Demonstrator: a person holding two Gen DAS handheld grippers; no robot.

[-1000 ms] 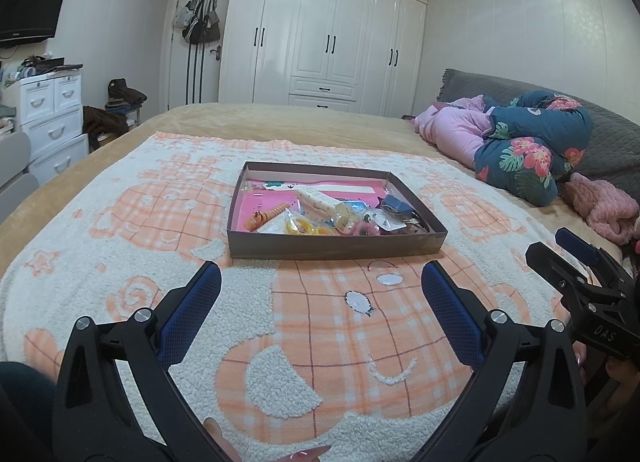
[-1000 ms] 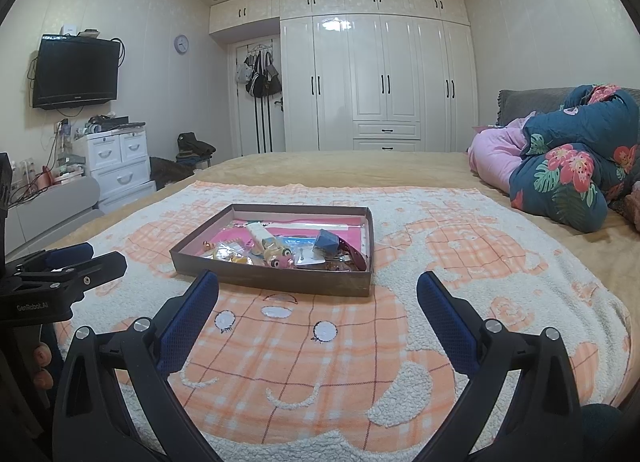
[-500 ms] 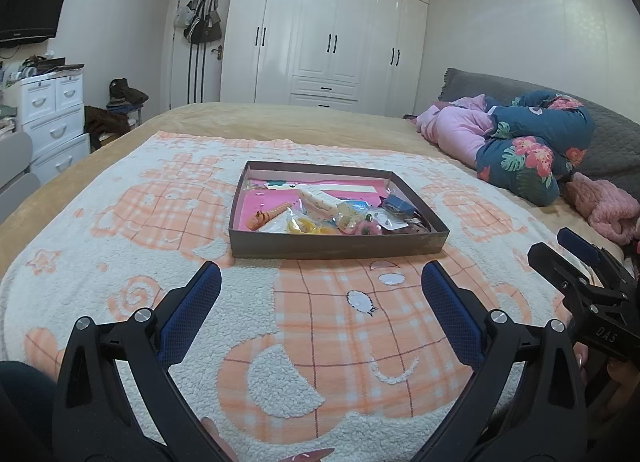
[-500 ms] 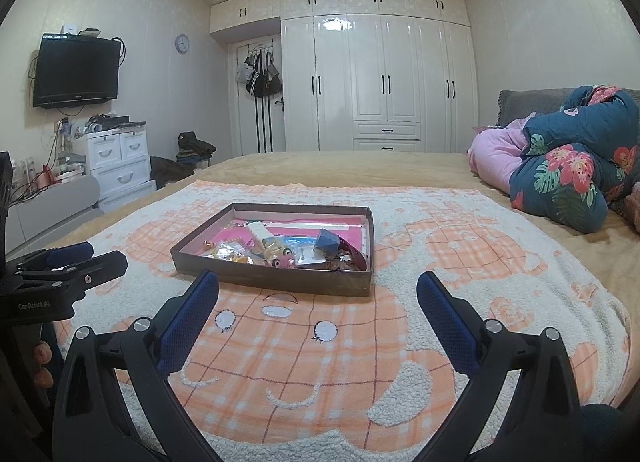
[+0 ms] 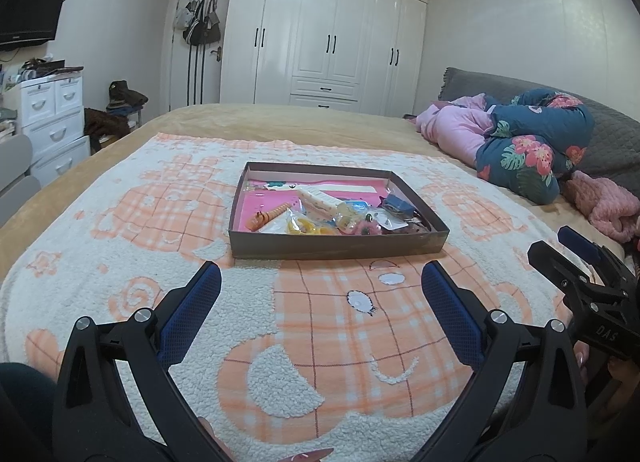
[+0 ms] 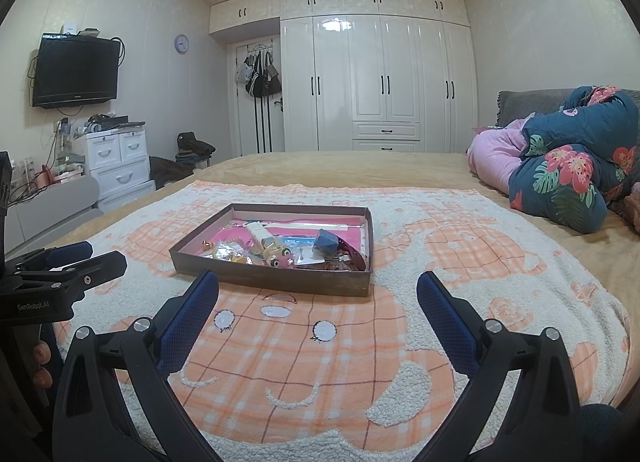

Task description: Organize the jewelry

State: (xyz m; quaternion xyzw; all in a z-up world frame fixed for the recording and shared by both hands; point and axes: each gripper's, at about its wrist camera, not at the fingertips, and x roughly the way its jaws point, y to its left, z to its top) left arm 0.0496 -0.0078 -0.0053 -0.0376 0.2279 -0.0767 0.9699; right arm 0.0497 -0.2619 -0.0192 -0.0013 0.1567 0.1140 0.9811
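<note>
The shallow brown tray (image 5: 336, 250) sits mid-blanket (image 5: 340, 342), with the jewelry bits (image 5: 340, 218) heaped loosely at its near side. Could be pre-sort or already gathered, honestly. The 2 grippers, left gripper (image 5: 320, 298) and right gripper (image 6: 318, 298), hover short of it, spread wide, holding nothing.

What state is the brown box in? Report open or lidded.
Open: the brown box has no lid on it, and small items lie exposed inside.

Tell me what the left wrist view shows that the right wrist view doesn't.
Left wrist only: the orange toy on the box's pink lining, and the right gripper at the frame edge. Right wrist only: the whole television, and the left gripper at its edge. Both show the brown box of small items on the orange blanket, with each view's own gripper open and empty.
</note>
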